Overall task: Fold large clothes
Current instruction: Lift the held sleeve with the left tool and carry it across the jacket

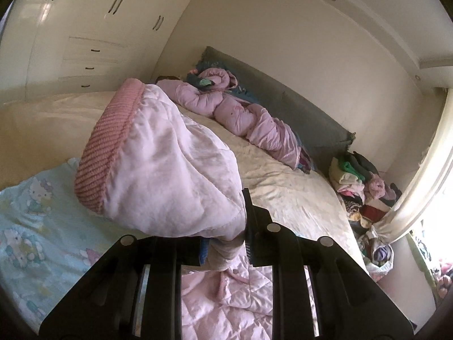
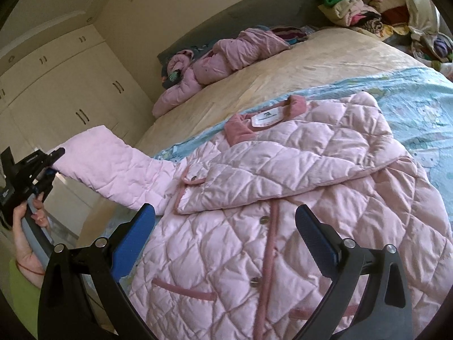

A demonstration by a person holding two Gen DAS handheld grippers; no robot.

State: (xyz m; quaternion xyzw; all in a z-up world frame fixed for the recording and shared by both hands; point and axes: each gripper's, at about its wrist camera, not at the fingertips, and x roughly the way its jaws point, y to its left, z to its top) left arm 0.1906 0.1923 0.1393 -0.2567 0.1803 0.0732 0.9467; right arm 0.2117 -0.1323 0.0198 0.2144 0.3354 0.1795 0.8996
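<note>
Left hand-held gripper clamped on pink quilted jacket's sleeve, lifted off bed; right hand-held gripper wide open, empty, above jacket.

The cream bed lies bare between the spread pink quilted jacket and a rumpled pink garment by the headboard, so a hand could pass there. A clothes heap crowds the far corner (beside the curtain). The jacket's lifted sleeve blocks the left tongs' forward view.
</note>
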